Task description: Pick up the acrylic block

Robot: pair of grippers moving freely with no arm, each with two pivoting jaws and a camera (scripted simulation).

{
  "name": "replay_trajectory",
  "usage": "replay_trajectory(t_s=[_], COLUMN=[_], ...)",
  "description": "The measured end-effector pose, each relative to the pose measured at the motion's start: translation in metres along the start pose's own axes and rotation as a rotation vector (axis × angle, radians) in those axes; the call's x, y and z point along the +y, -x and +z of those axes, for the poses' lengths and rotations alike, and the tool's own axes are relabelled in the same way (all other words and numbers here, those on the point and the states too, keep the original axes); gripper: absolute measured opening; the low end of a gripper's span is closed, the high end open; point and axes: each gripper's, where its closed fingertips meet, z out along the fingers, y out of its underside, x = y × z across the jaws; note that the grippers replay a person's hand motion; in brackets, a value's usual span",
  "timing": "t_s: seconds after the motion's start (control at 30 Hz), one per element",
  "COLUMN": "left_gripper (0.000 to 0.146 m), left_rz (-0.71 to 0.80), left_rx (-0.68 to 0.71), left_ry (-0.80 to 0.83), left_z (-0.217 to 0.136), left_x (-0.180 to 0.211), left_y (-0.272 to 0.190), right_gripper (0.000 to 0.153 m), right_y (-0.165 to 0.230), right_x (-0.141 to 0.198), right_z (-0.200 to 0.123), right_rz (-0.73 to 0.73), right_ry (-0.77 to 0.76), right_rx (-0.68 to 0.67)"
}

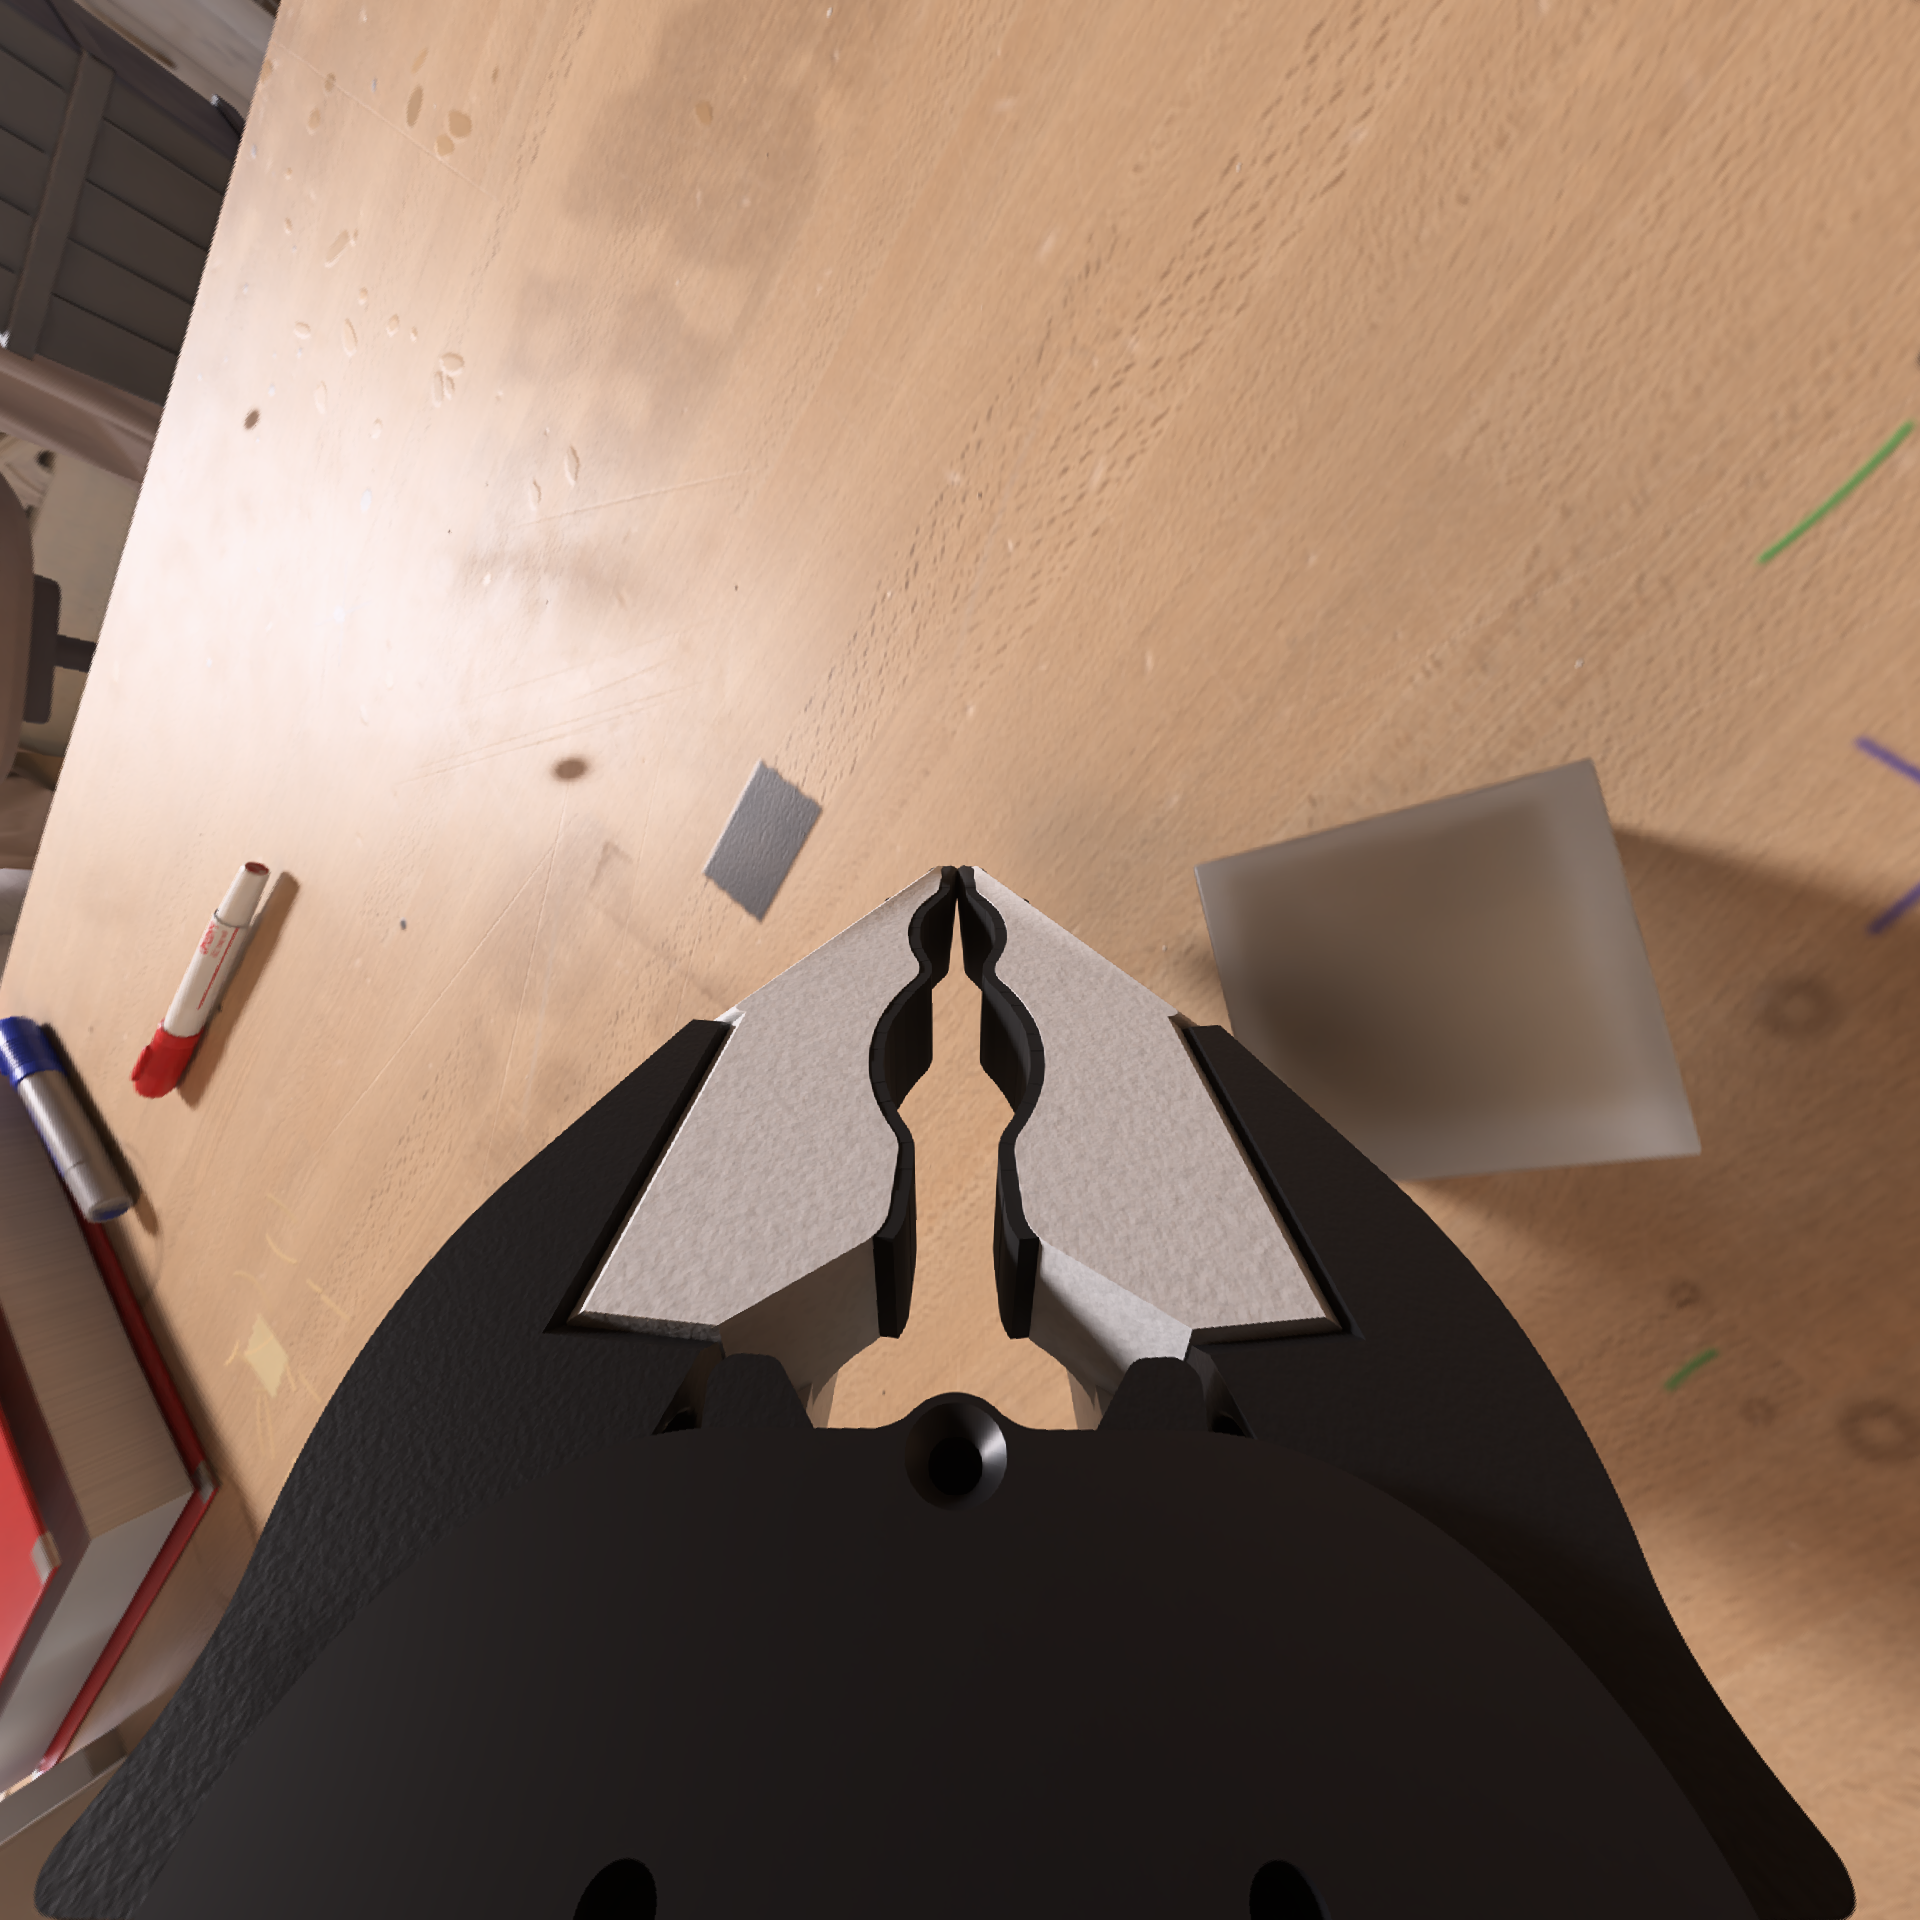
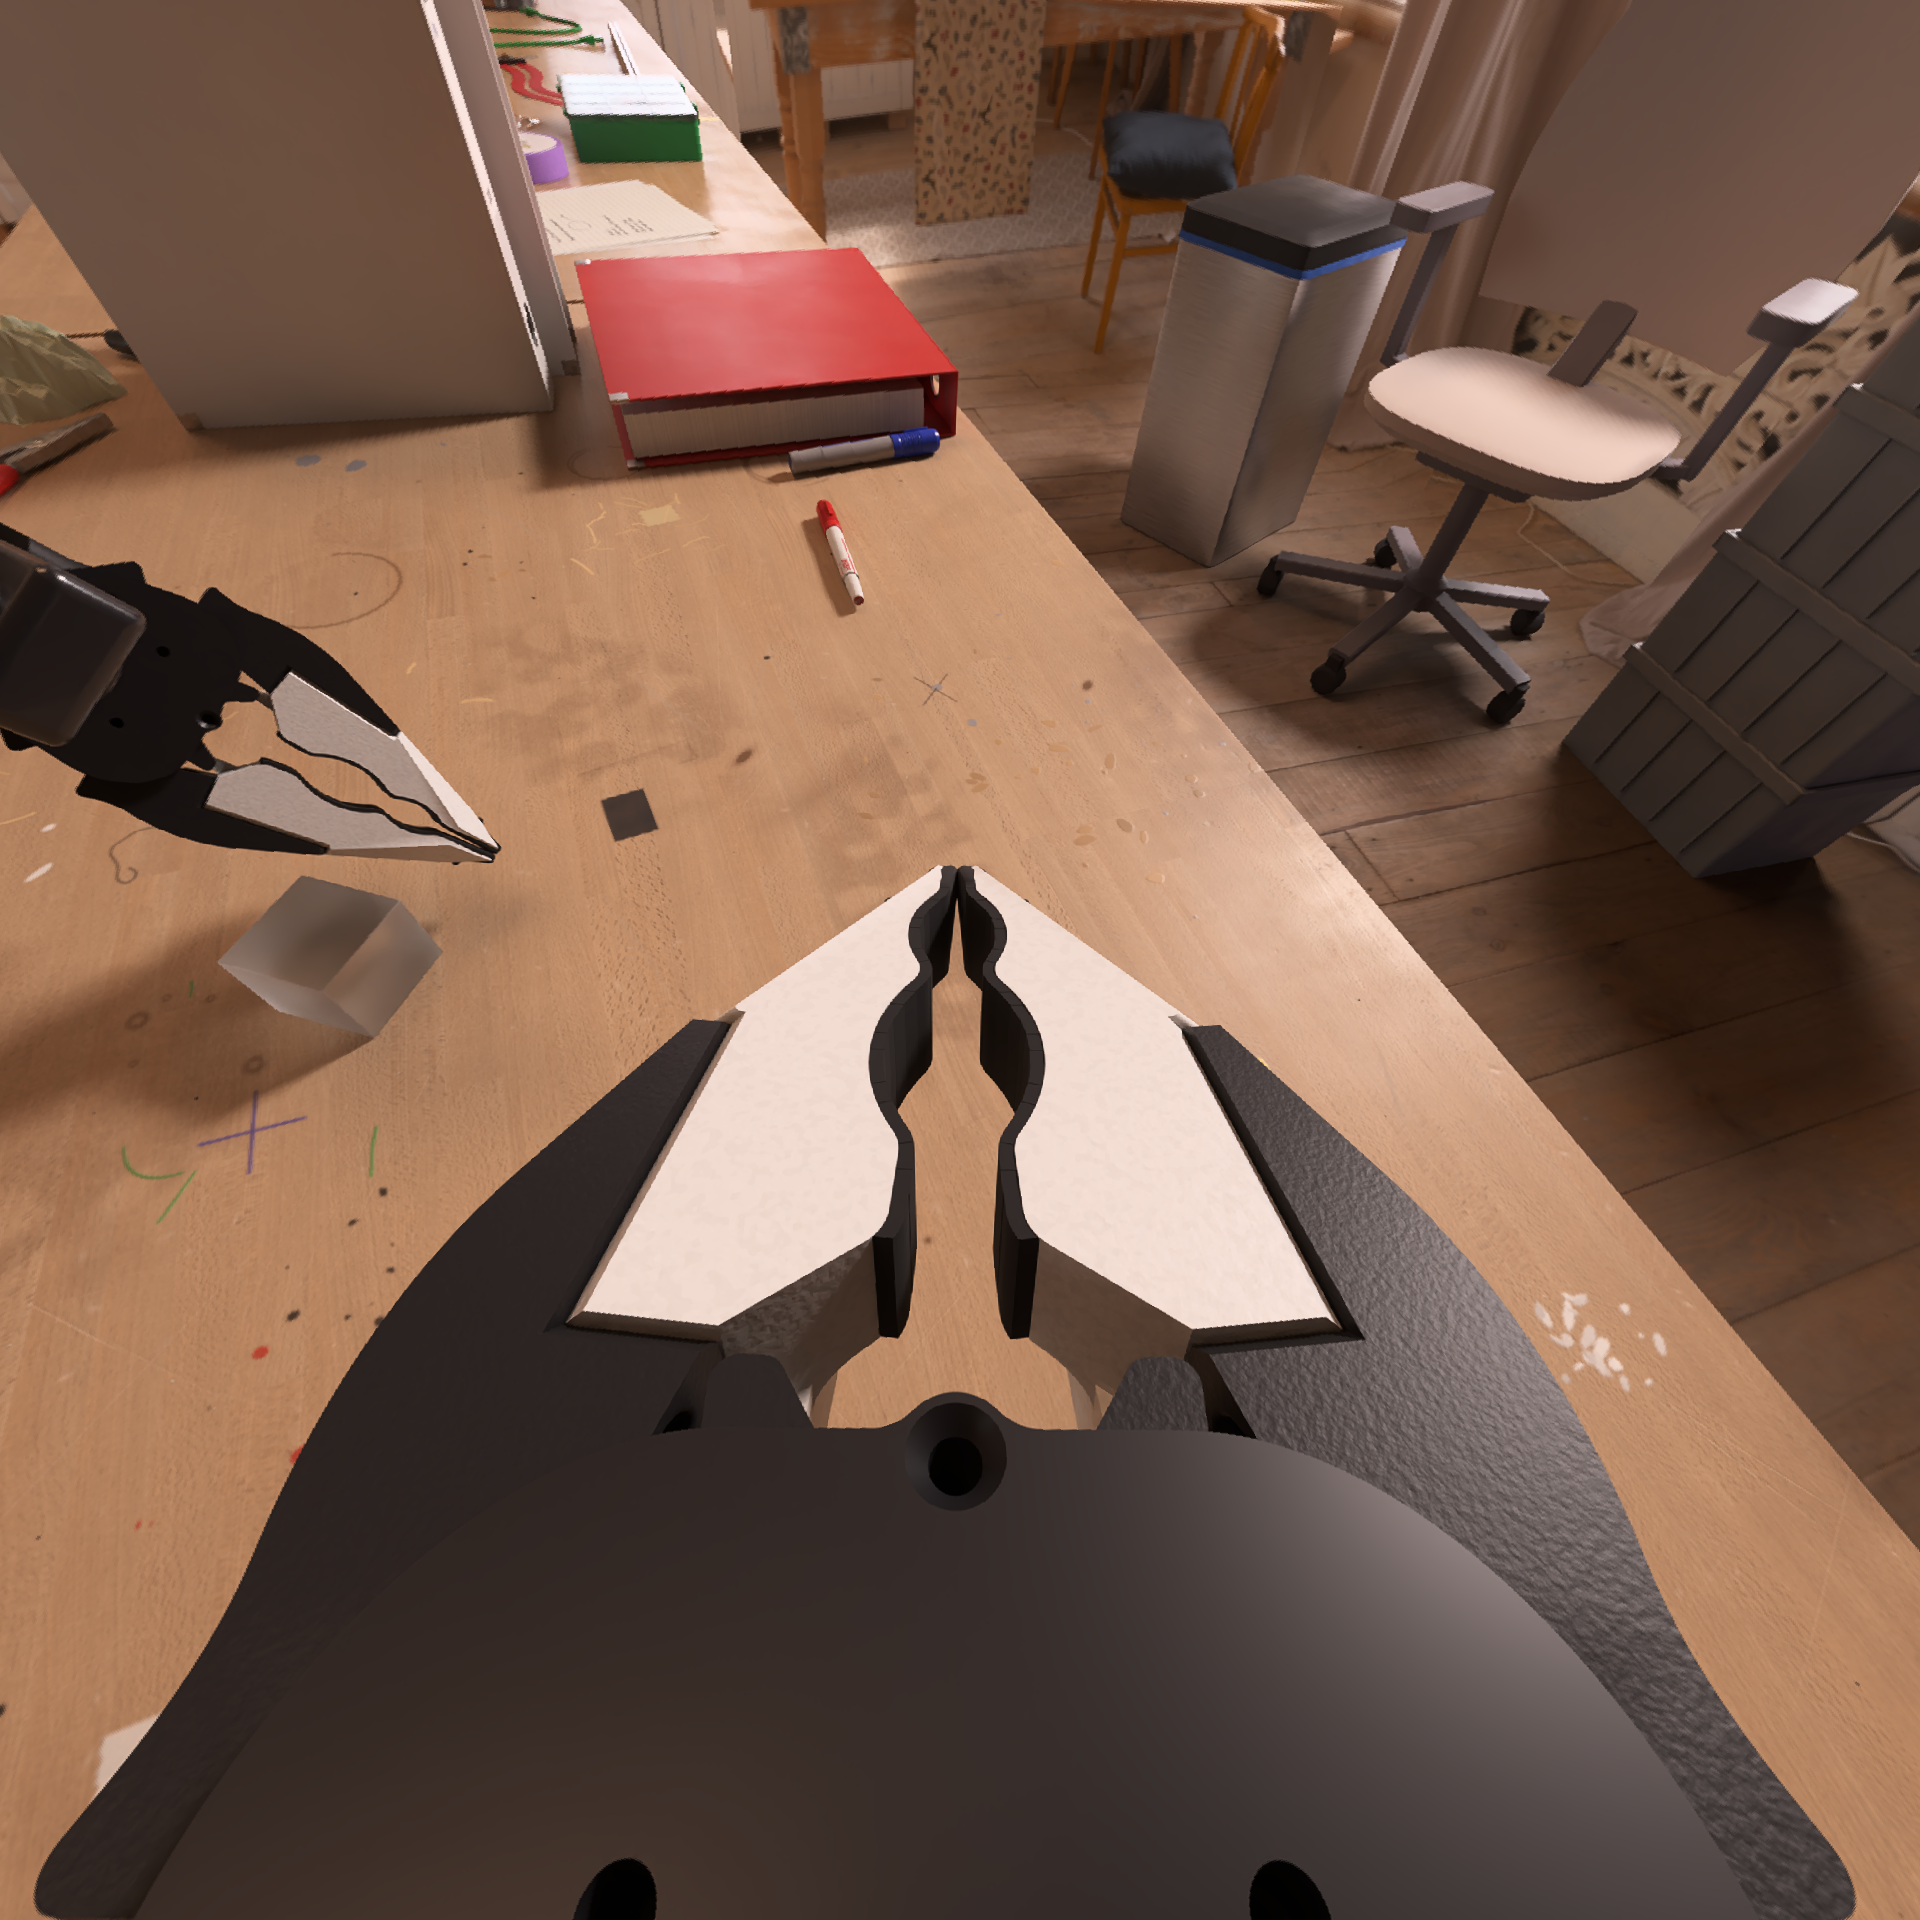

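The acrylic block is a frosted clear cube resting on the wooden table. In the left wrist view it lies just right of my left gripper, which is shut and empty above the table. In the right wrist view the block sits at the left, below and a little left of the left gripper's tips. My right gripper is shut and empty, to the right of the block and well apart from it.
A small grey square patch lies on the table ahead of the left gripper. A red marker, a blue-capped marker and a red binder lie farther off. A white box stands behind. The table edge runs on the right, with a chair and a bin beyond.
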Motion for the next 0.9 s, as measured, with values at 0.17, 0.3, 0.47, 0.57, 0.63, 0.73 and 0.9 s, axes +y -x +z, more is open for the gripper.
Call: replay_trajectory(t_s=[0.17, 0.3, 0.47, 0.57, 0.63, 0.73, 0.9], left_gripper=[0.000, 0.010, 0.033, 0.047, 0.057, 0.073, 0.108], left_rz=[-0.019, -0.040, -0.096, -0.214, -0.328, -0.460, -0.539], left_rx=[0.027, 0.040, -0.008, 0.019, 0.120, 0.259, 0.286], left_ry=[-0.032, -0.061, -0.115, -0.190, -0.221, -0.243, -0.145], left_z=[0.005, 0.005, -0.009, -0.033, -0.050, -0.069, -0.069], left_x=[-0.015, -0.027, -0.035, -0.039, -0.041, -0.043, -0.025], left_y=[-0.002, -0.002, 0.009, 0.009, -0.004, -0.030, -0.061], right_gripper=[0.000, 0.000, 0.000, 0.000, 0.000, 0.000, 0.000], right_y=[0.000, 0.000, 0.000, 0.000, 0.001, 0.001, 0.001], right_x=[0.000, 0.000, 0.000, 0.000, 0.000, 0.000, 0.001], right_z=[0.000, 0.000, 0.000, 0.000, 0.000, 0.000, -0.001], right_rz=[-0.001, -0.001, -0.004, -0.004, -0.003, -0.002, -0.002], right_ry=[0.000, 0.001, 0.004, 0.004, 0.003, 0.001, -0.001], right_rx=[0.000, 0.001, 0.004, 0.003, 0.001, -0.002, -0.006])
